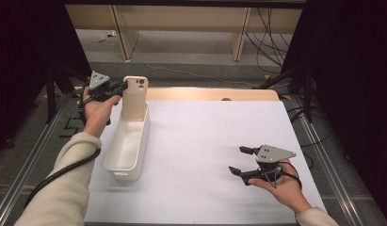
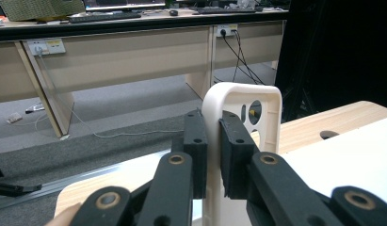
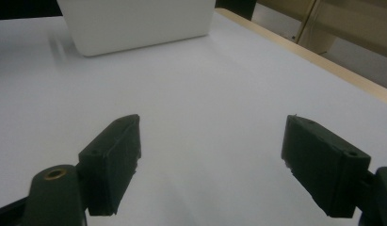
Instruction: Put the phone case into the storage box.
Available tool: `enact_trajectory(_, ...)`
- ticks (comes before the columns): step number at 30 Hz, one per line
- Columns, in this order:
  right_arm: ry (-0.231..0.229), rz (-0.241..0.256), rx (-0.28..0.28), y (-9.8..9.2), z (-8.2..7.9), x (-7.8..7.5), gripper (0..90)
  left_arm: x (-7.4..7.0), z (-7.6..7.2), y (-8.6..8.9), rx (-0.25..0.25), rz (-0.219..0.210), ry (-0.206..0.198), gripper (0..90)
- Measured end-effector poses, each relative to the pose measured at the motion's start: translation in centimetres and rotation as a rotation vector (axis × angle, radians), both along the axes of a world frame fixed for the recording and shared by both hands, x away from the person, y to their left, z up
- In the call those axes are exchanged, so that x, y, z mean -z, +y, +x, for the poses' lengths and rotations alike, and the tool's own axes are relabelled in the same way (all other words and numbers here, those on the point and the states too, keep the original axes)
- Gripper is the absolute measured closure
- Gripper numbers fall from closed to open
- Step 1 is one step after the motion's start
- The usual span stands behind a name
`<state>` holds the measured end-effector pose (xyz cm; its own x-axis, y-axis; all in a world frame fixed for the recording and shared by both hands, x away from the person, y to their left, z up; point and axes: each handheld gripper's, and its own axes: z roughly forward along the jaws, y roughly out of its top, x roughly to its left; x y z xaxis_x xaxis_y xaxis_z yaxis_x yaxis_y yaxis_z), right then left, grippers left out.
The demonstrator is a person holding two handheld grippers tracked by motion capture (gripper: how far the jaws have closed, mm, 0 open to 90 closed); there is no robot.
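Left tool point(image 1: 119, 88): jaws clamped on the side edge of the phone case point(image 1: 134, 96), one pad on each face.
Right tool point(image 1: 241, 160): jaws spread wide, holding nothing, low over the bare white table point(image 1: 205, 141).
Phone case: cream, upright, lower end inside the far end of the white bin point(image 1: 129, 143).
Count: one case, one bin, two tools.
Edges and room: the bin lies along the table's left edge; the middle and right of the table lie open, with the right tool near the right front corner.

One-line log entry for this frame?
left gripper: shut on phone case, upright over bin far end | right gripper: open, empty, above table
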<state>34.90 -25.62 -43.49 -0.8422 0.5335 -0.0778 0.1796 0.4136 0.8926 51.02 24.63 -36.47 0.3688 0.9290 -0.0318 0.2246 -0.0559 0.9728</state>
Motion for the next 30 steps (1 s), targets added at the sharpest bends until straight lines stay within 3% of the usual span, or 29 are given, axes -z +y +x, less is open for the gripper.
enact_trajectory(30, 0.004, -0.001, -0.003, -0.01, 0.0, 0.04, 21.5, 0.62, 0.59, -0.32, 0.002, 0.007, 0.017, 82.0)
